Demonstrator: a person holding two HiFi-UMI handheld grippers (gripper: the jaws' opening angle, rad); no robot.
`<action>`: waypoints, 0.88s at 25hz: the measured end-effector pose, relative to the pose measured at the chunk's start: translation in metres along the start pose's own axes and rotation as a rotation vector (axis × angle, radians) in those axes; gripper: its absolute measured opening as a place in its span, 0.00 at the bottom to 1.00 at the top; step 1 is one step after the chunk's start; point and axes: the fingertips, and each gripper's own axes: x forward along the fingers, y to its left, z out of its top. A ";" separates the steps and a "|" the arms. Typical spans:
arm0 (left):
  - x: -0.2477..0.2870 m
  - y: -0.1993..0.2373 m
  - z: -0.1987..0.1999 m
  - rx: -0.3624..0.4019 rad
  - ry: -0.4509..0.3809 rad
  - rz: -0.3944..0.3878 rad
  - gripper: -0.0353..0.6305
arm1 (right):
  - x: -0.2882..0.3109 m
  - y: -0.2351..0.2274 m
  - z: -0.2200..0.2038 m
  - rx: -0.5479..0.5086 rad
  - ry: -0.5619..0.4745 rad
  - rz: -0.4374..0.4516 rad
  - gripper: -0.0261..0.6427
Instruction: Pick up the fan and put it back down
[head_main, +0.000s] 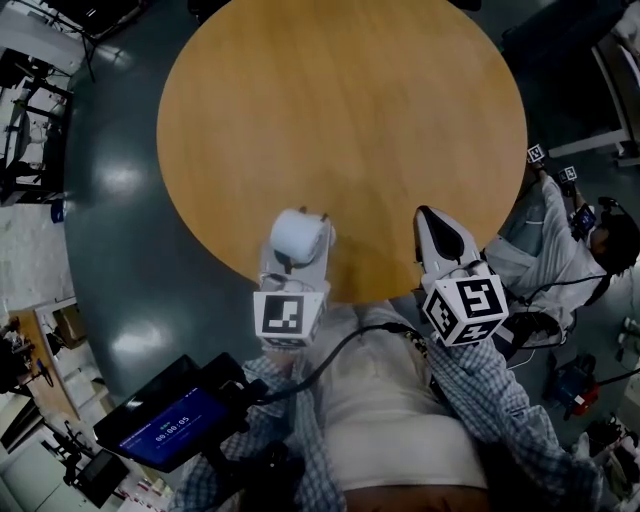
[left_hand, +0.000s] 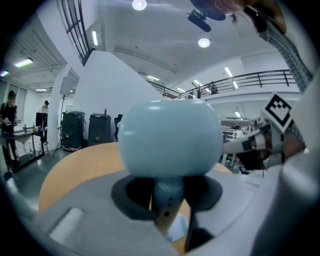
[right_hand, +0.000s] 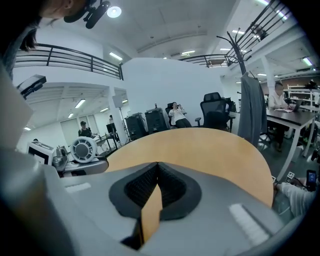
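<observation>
— What have you got hold of?
— My left tongs (head_main: 296, 262) are clamped on the stem of the fan (left_hand: 170, 137), over the near edge of the round wooden table (head_main: 340, 100). My right tongs (right_hand: 157, 175) are just beside it, pinched together on nothing.
— Anything nearby?
— A person (head_main: 560, 250) sits off the table's right edge, and a screen (head_main: 165, 420) is at my left. Around us I see a glossy dark floor (head_main: 120, 250), a balcony railing (left_hand: 260, 77) and ceiling lights (left_hand: 203, 43).

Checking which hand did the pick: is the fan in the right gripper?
No, the right gripper has its jaws together on nothing, while the left gripper clamps the fan by its stem.
</observation>
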 end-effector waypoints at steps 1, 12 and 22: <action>-0.001 -0.001 0.004 0.002 0.003 0.004 0.25 | 0.000 0.000 0.004 0.001 -0.012 0.005 0.04; -0.012 -0.003 0.051 0.028 -0.038 0.005 0.25 | 0.007 0.020 0.049 -0.046 -0.112 0.051 0.04; -0.031 0.005 0.058 0.063 -0.059 0.029 0.25 | 0.006 0.045 0.056 -0.081 -0.138 0.085 0.04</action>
